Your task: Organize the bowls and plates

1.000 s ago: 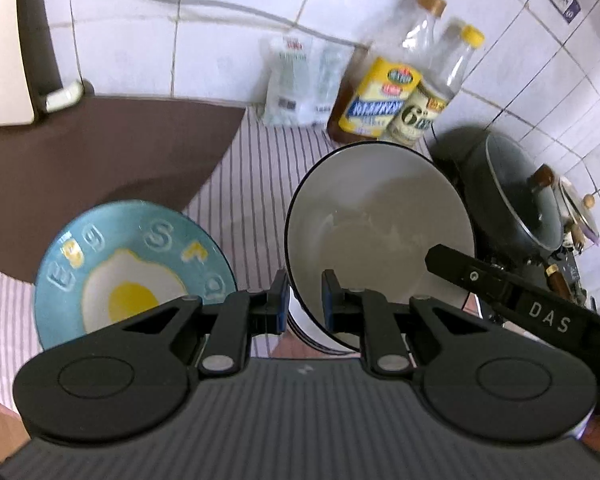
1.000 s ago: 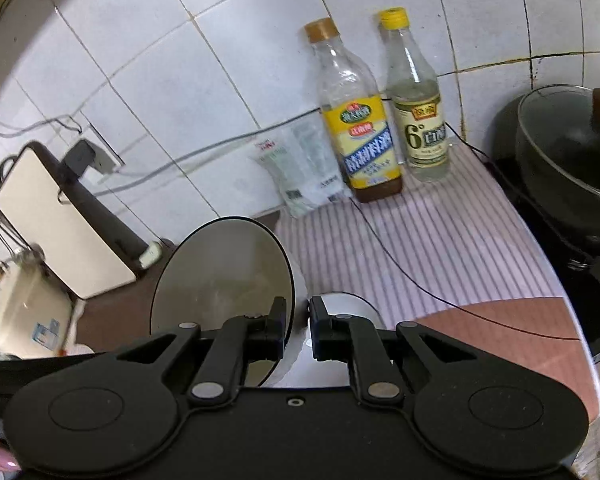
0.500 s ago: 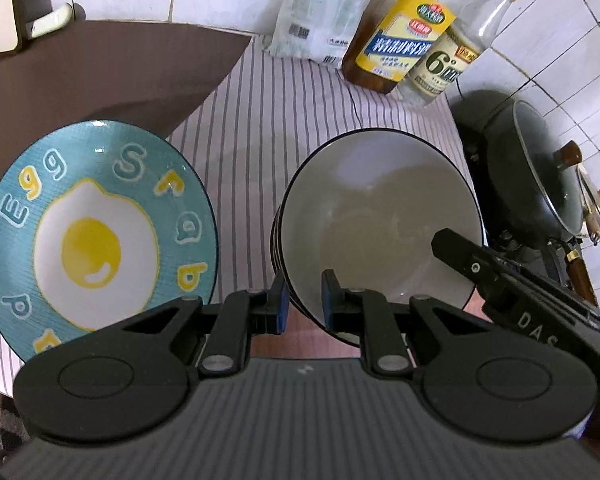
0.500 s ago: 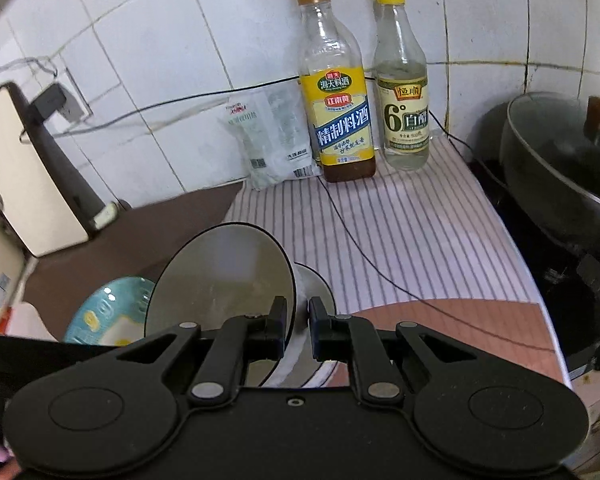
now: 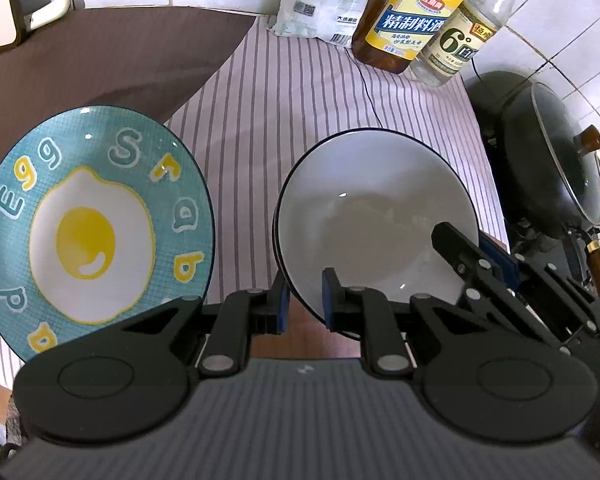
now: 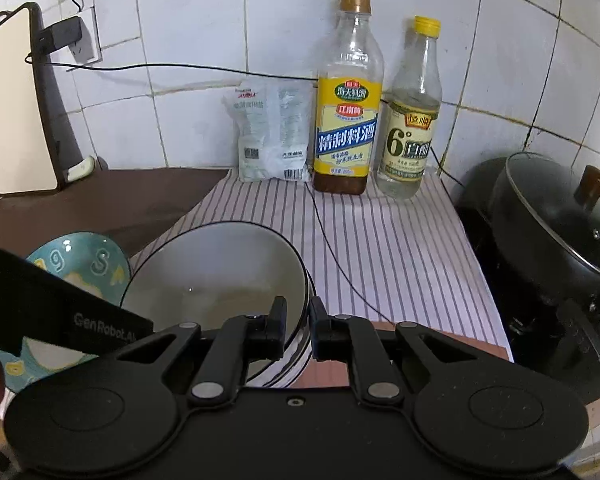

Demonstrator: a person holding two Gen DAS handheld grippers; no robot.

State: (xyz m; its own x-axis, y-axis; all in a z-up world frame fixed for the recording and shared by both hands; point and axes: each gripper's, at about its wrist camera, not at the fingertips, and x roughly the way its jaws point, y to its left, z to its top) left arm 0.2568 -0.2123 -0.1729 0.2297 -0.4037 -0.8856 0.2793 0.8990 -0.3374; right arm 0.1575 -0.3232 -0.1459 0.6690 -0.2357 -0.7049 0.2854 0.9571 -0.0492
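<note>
A white bowl with a dark rim (image 5: 376,216) sits nested in another bowl on the striped cloth. My left gripper (image 5: 303,305) is shut on its near left rim. My right gripper (image 6: 298,328) is shut on its right rim, with one finger (image 5: 456,248) inside the bowl in the left wrist view. The bowl also shows in the right wrist view (image 6: 216,276). A blue plate with a fried-egg picture and letters (image 5: 88,216) lies left of the bowl, and its edge shows in the right wrist view (image 6: 80,264).
Two bottles (image 6: 346,120) (image 6: 410,128) and a white bag (image 6: 272,136) stand against the tiled wall. A dark pot with a glass lid (image 6: 560,216) sits on the right. A thin black cable (image 6: 332,248) crosses the striped cloth (image 6: 400,264). A brown mat (image 5: 100,52) lies at the left.
Both grippers have come down with the white bowl, which has gone from steeply tilted to nearly level on the bowl beneath. Both stay shut on its rim.
</note>
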